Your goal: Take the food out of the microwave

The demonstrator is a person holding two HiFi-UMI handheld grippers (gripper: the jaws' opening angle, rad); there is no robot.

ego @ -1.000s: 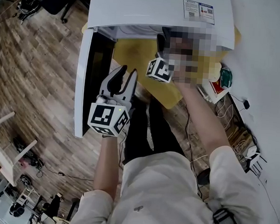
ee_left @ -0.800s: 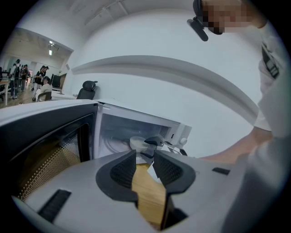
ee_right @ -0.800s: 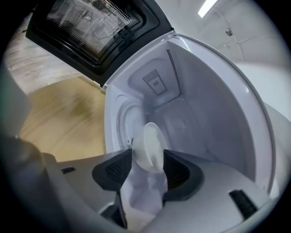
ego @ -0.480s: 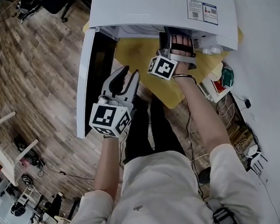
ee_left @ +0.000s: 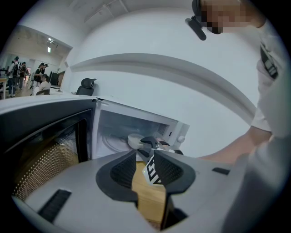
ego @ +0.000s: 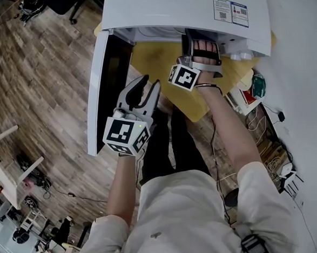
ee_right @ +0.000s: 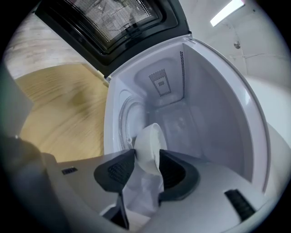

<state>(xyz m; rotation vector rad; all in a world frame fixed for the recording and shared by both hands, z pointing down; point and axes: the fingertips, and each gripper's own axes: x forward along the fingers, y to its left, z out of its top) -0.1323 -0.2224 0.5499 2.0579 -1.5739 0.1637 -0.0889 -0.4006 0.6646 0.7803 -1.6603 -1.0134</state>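
Door first: at nine o'clock in your head view, the dark-glass door [ego: 110,76] of the white box-shaped microwave [ego: 172,8] stands swung wide open over the brown plank floor [ego: 44,61]. Your left tool [ego: 149,86] hovers just at the door's three o'clock and points toward twelve, short of the oven opening. Its jaws stand a narrow gap apart with nothing between them. Beyond them you see only the yellow wooden surface [ego: 158,58] that carries the microwave. The oven's white top fills the head view from eleven to one o'clock.

Further right, your right tool [ee_right: 146,157] reaches into the open cavity, with its marker cube just outside the opening. In the right gripper view its jaws are closing with the rim of a white round bowl [ee_right: 152,136] between them, and both pads touch that rim. The white round bowl is inside the cavity near the front, over the clear glass turntable [ee_right: 129,111]. You cannot tell whether it rests on the glass. No view shows you what the bowl holds. In the left gripper view the same bowl shows at twelve o'clock, past your left jaws.
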